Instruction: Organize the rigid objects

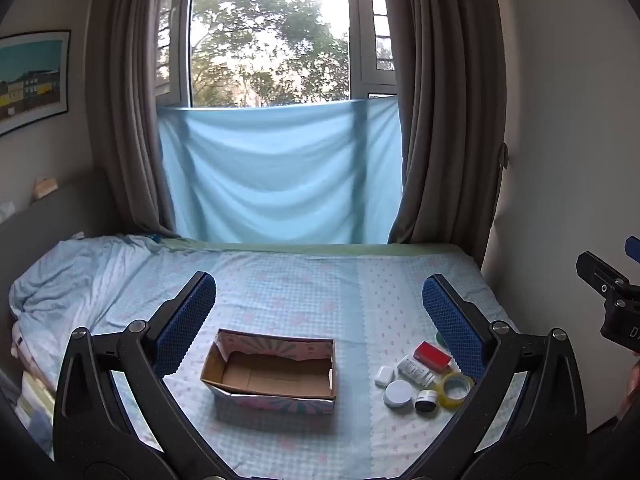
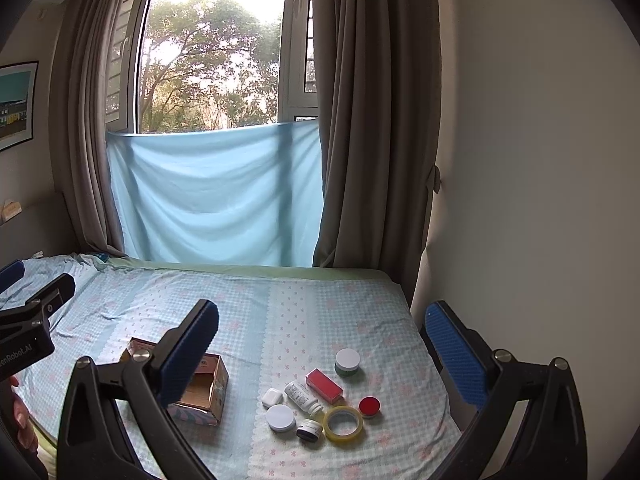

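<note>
An open empty cardboard box (image 1: 272,376) sits on the bed, also in the right wrist view (image 2: 200,388). To its right lies a cluster of small items: a red box (image 2: 324,386), a white pill bottle (image 2: 303,397), a white earbud case (image 2: 272,397), a white round lid (image 2: 280,417), a dark jar (image 2: 309,429), a yellow tape roll (image 2: 343,423), a red-lidded tin (image 2: 369,405) and a white-lidded green jar (image 2: 347,362). My left gripper (image 1: 320,312) is open and empty above the box. My right gripper (image 2: 320,340) is open and empty above the cluster.
The bed (image 2: 280,312) has a blue checked sheet. A rumpled blanket (image 1: 72,276) lies at the left. A wall (image 2: 520,200) borders the bed's right edge. Curtains (image 2: 372,120) and a blue cloth (image 2: 216,196) hang at the far end.
</note>
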Demonstrator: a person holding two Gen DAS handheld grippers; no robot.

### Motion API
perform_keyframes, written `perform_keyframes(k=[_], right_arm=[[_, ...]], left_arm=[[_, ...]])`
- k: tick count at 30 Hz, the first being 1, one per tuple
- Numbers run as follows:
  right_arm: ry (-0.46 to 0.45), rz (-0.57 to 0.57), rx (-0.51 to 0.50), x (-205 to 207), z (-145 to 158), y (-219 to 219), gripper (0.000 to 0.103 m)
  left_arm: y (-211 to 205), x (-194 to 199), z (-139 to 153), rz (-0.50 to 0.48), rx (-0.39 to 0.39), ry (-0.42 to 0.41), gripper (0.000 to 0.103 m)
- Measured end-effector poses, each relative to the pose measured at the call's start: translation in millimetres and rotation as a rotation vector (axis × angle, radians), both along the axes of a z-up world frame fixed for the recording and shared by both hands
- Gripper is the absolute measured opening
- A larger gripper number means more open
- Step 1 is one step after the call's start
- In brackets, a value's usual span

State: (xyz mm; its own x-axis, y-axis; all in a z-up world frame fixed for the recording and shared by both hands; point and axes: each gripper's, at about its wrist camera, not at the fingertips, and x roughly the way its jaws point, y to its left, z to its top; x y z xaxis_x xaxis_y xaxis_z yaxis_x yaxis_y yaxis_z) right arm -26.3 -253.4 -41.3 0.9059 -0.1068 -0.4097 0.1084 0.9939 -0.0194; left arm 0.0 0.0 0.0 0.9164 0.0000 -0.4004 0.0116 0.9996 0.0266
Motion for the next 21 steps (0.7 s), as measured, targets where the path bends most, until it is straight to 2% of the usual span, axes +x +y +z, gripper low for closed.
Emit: perform_keyframes(k=[8,21], right_arm=[[-0.005,0.011,0.001,1.2,-1.8,5.2,0.103],[-0.002,0.012,0.019,-0.3,-3.1,9.3,0.103]], left_arm=[[2.3,-8.2,-2.2,0.001,0.003,-0.001,0.103],[4.3,0.7,5.8,-0.004,-0.006,0.003,0.103]])
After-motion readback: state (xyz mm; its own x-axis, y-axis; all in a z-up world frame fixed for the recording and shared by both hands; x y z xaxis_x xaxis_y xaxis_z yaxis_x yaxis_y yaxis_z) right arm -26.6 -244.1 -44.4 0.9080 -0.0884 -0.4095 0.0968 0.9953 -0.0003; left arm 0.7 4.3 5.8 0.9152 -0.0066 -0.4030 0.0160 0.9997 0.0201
